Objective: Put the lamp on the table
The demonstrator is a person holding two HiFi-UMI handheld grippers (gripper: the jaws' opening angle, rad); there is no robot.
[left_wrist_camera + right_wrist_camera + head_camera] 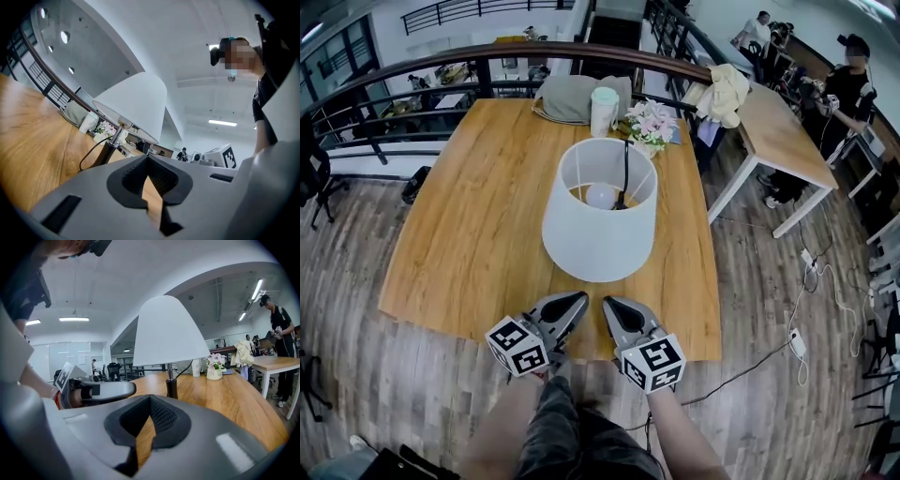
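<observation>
A lamp with a white shade [600, 211] stands upright near the middle of the wooden table [469, 244], its bulb and black cord visible through the open top. The left gripper view shows the lamp [136, 105] ahead and tilted, on a black stem. In the right gripper view the lamp [168, 331] stands straight ahead. My left gripper [577, 302] [149, 157] and right gripper [612, 305] [150, 397] sit side by side at the table's near edge, just short of the shade. Both are shut with nothing between the jaws, and neither touches the lamp.
At the table's far end stand a white cup [604, 111], a pot of flowers [649, 122] and a grey bag [567, 94]. A curved railing [487, 56] runs behind. To the right is a second table [778, 131] with a cloth heap [724, 94], and a person [853, 84] beside it.
</observation>
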